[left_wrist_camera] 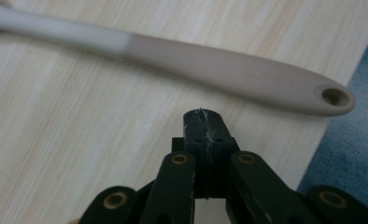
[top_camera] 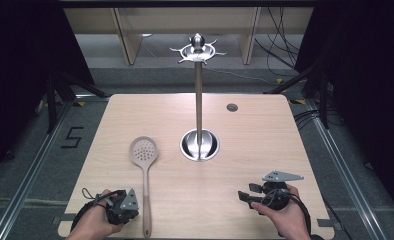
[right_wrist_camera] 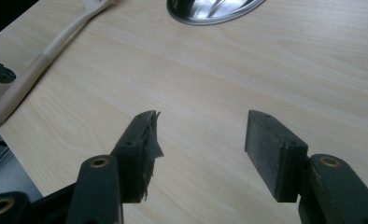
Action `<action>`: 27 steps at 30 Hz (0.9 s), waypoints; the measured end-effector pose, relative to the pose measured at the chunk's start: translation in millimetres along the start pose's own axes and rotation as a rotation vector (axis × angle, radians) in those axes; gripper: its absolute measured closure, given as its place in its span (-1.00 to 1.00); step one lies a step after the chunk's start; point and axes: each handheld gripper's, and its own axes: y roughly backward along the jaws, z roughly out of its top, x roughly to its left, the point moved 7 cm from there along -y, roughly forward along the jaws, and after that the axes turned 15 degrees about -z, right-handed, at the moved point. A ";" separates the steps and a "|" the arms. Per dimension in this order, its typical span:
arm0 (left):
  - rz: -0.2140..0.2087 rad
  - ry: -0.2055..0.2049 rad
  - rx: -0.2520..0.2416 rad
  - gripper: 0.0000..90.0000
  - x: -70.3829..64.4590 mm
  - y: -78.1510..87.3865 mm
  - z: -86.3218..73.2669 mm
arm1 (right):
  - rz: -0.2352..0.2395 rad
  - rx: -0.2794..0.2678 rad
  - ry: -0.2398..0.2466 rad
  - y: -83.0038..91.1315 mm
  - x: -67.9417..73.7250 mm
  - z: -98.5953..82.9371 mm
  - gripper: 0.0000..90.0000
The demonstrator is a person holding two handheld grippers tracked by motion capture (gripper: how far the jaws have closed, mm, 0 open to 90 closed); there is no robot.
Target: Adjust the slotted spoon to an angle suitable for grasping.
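Nearest, wooden table (top_camera: 245,200), then light, stiff, smooth skimmer (top_camera: 144,165) lying flat left of the stand's base (top_camera: 199,145), best gripped mid-handle; right gripper (right_wrist_camera: 201,140) spread wide, left gripper (left_wrist_camera: 204,128) pressed closed, empty, just beside the handle end.

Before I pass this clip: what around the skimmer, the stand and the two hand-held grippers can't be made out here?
- Skimmer: left gripper view's left edge cuts off its perforated head.
- Stand base: right gripper view's top edge crops it; the pole is out of frame.
- Stand top: high view, hooks too small to count.
- Left hand-held gripper: high view, its grey plate covers the jaws.
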 end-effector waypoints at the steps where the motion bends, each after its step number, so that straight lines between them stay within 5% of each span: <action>1: -0.003 -0.010 0.003 0.99 -1.7 -1.5 1.3 | -0.001 -0.004 -0.001 -0.2 0.0 0.1 -0.01; 7: -0.014 -0.033 0.005 0.99 -6.2 -5.7 6.4 | 0.026 0.007 -0.035 0.4 4.6 -1.0 -0.01; 27: -0.025 -0.127 0.036 0.99 -12.8 -20.6 36.0 | 0.013 -0.009 -0.022 0.7 2.9 -0.5 -0.01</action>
